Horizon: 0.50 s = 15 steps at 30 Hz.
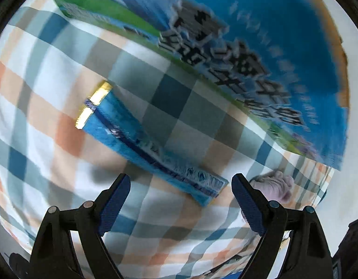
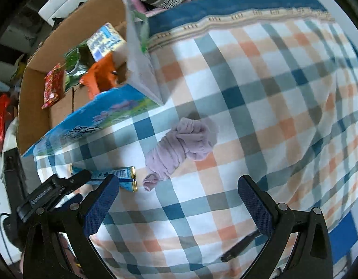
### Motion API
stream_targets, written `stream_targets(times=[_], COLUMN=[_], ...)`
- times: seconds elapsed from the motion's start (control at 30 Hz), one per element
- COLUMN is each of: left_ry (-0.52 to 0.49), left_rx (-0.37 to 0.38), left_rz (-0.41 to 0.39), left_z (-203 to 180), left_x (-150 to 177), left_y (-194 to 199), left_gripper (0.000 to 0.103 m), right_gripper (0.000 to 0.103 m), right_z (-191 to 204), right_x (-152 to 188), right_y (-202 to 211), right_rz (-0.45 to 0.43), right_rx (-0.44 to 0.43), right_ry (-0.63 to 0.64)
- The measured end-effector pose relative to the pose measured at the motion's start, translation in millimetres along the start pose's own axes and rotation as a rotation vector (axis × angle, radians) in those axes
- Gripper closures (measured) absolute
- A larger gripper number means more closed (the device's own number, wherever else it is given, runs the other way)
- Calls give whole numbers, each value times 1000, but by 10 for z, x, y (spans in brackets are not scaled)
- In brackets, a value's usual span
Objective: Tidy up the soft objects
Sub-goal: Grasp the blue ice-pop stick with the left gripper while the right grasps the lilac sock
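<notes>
On checked cloth (image 2: 260,88), lilac sock (image 2: 179,146) clear only rightward, both tools (image 1: 180,189) (image 2: 179,193) wide.

Checked blanket (image 2: 260,93) covers the surface. Blue carton (image 1: 151,144) lies flat on it. Open cardboard box (image 2: 34,107) — blue printed side — contains snack packets (image 2: 52,86).

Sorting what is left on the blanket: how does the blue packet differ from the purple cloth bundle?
The blue packet is flat, straight-edged and printed, with a gold end; the purple cloth bundle is lumpy, knotted and plain. The packet lies nearer the left gripper, the bundle ahead of the right gripper. Both rest loose on the plaid blanket, outside the cardboard box.
</notes>
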<state>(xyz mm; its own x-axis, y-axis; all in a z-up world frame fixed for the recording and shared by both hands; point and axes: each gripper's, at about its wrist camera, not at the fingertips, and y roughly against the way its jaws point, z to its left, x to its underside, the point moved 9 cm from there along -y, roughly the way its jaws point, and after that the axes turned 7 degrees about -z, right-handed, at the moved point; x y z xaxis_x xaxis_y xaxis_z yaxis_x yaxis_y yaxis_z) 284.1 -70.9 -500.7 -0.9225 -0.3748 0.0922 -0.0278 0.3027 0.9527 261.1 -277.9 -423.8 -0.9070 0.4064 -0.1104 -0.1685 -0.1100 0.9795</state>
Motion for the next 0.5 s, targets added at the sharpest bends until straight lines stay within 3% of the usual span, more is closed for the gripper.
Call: stream_targets(times=[0.1,0.17,0.23,0.4,0.5], left_ry=[14,-25,-62,-126,-211], left_rx=[-17,-43,-55,-74,-139], left_rz=[-32,-64,-65,-40,-44], left_z=[-26,-73,-103,-43,68], left_x=[-12,-7,1,109,182], left_y=[-100,-116,-142,-127,-45], left_gripper=[14,26,56,66,67], right_gripper=[0,0,0,0,1], right_z=[-31,-46,-65,-97,-101], right_x=[9,8,5,-4,30], right_y=[-126,-187,-245,-413,-565], right_rz=[12,23,33,63,109], right_rx=[4,4,-6,-25,-66], right_ry=[-9,-17,-34,-80,-144])
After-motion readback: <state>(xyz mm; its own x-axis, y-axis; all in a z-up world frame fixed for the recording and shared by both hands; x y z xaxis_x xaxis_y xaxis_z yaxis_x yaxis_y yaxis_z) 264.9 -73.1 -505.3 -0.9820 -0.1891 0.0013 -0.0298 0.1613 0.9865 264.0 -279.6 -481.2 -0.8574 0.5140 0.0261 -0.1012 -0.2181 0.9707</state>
